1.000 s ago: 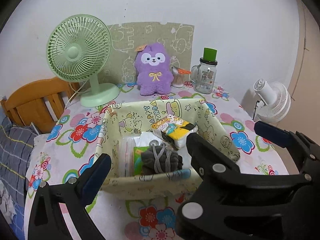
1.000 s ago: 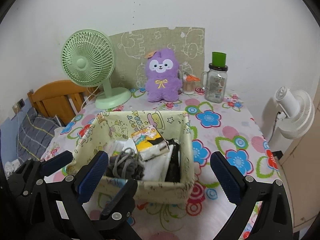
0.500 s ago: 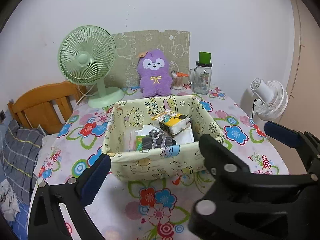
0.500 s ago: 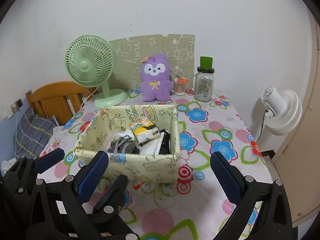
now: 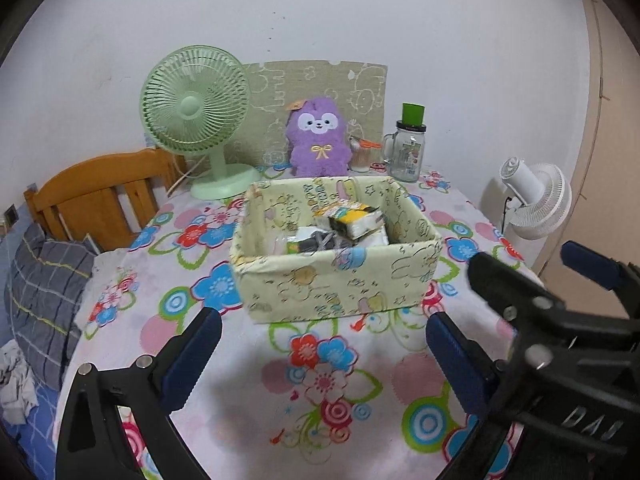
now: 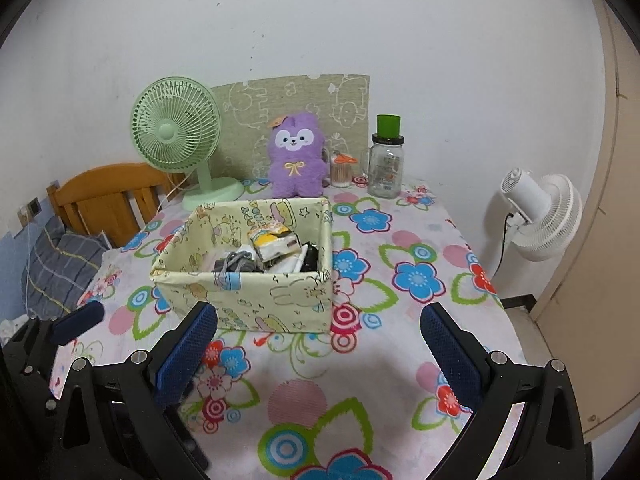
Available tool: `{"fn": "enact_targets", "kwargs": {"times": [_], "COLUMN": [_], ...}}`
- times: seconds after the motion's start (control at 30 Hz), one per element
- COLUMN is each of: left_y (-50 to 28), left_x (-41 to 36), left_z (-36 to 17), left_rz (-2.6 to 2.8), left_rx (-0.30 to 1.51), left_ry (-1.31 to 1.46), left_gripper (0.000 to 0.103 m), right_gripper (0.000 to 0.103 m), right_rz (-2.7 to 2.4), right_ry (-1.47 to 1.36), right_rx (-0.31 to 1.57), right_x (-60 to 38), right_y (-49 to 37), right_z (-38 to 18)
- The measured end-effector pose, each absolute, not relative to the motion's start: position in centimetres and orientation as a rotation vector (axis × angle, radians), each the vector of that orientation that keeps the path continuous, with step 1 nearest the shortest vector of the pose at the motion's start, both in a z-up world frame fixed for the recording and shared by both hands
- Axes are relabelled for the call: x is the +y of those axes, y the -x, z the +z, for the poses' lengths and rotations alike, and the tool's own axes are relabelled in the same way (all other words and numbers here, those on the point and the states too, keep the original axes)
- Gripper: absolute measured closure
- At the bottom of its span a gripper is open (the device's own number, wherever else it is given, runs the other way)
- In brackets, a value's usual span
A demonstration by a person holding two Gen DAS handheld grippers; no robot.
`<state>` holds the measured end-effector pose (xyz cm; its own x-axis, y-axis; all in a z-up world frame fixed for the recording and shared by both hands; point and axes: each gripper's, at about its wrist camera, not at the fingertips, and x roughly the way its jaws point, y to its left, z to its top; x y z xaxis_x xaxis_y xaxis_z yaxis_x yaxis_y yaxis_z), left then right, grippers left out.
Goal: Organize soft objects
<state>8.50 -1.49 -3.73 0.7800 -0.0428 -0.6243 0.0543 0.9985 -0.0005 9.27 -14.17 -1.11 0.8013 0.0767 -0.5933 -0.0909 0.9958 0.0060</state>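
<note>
— Soft things, where are they?
— Inside the cloth box [image 6: 256,300] at the middle of the frame, packed together so they stay tidy.
— And the claws?
— Left gripper [image 5: 320,364] and right gripper [image 6: 318,354] both stand wide and hold nothing, low in the frame, apart from the box.

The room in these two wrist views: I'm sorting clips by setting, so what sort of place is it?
Most likely a home bedroom. A wooden headboard with a plaid pillow beside the floral-clothed table, and a purple plush toy at the wall.
</note>
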Motion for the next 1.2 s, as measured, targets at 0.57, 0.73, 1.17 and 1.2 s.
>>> {"fn": "enact_targets", "kwargs": {"times": [0.57, 0.73, 1.17, 1.2], "left_y": [-4.1, -2.7, -1.3, -1.4], "left_x": [1.5, 1.3, 1.1, 1.1], "left_z": [-0.9, 0.6, 1.3, 1.2], "left_rz": [-0.004, -0.033, -0.039, -0.04], "left_rx": [0.605, 0.558, 0.539, 0.542], "left_ry": [0.037, 0.039, 0.022, 0.02], "left_gripper": [0.0, 0.0, 0.0, 0.0], "right_gripper": [0.0, 0.0, 0.0, 0.0], "right_rz": [-0.009, -0.01, 0.013, 0.013], "right_ry": [0.051, 0.065, 0.062, 0.06], "right_rx": [0.567, 0.546, 0.533, 0.537], "right_x": [-16.4, -16.2, -15.8, -15.8], "right_y": [-4.7, -3.4, -2.1, -2.2], "right_z": [1.1, 1.7, 1.9, 1.8]}}
